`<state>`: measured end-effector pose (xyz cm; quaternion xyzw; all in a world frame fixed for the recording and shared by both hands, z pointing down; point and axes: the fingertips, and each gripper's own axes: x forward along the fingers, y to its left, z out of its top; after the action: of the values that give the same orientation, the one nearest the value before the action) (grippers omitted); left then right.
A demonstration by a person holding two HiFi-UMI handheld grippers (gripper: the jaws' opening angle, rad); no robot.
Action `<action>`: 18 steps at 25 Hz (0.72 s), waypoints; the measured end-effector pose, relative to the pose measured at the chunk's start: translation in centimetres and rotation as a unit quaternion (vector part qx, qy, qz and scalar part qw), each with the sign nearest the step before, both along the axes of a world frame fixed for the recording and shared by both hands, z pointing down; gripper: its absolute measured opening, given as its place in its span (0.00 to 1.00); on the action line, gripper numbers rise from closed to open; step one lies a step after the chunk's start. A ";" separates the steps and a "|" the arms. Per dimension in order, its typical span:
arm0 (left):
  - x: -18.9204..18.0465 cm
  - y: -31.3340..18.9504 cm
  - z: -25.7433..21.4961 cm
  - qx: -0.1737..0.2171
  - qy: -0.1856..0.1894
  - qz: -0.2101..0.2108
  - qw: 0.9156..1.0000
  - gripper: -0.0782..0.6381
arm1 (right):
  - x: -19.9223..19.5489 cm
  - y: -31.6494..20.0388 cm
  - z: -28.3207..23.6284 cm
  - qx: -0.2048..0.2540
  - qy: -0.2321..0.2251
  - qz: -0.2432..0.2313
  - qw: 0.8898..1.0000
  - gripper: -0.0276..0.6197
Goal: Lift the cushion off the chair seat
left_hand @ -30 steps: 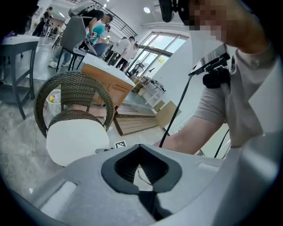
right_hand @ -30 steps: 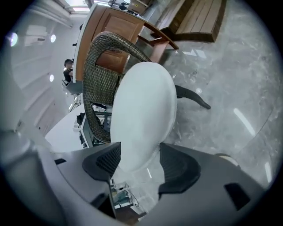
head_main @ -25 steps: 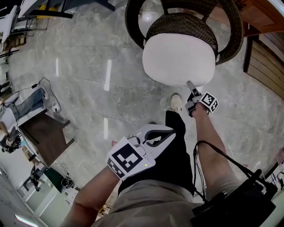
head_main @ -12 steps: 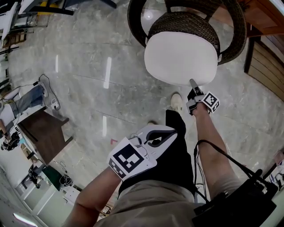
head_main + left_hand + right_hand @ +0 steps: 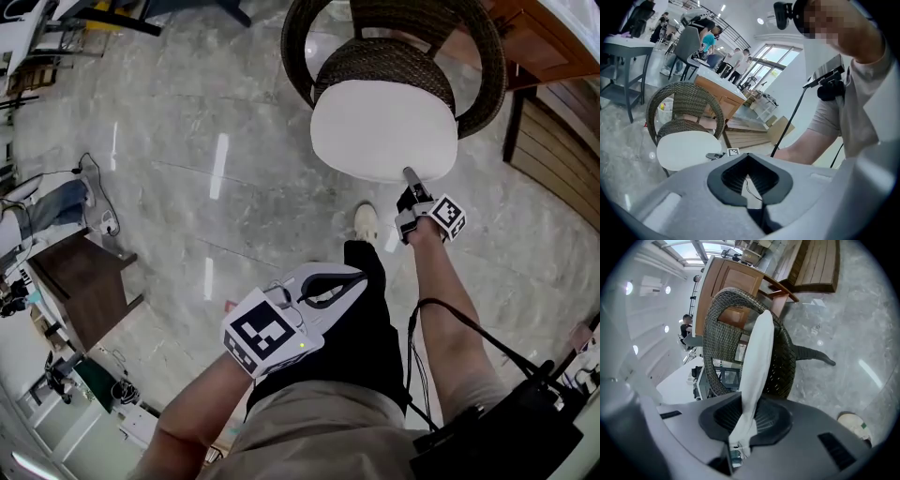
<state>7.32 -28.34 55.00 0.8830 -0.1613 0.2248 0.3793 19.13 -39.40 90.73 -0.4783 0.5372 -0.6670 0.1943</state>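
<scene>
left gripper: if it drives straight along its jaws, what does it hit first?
Probably the person's right wrist, just behind the right gripper clamped on the cushion; depth is unclear, so it might pass above.

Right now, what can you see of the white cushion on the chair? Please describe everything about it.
The cushion is plain white, round-cornered and fairly thin, with a smooth fabric look. It lies on the dark woven seat of the chair, covering most of it. The right hand-held gripper, whose jaws have just been closing, pinches its near edge, and the fabric bunches between them. Nothing else touches it; the left hand-held gripper is well apart from it.
</scene>
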 end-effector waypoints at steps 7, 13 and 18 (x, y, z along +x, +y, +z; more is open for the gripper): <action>-3.2 2.2 -2.5 0.015 0.012 -0.019 1.000 0.12 | -0.4 0.8 -5.0 0.027 0.005 0.017 0.999 0.12; -5.8 4.9 -5.4 0.037 0.029 -0.022 0.999 0.12 | -0.7 3.0 -10.9 0.059 0.018 0.019 0.998 0.12; -8.0 7.8 -8.3 0.062 0.035 -0.018 0.997 0.12 | -1.5 7.1 -16.0 0.073 0.022 0.014 0.997 0.11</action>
<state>-0.68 -20.50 46.71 0.9091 -0.1776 0.1767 0.3328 17.65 -32.31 74.78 -0.4849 0.5816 -0.6127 0.2261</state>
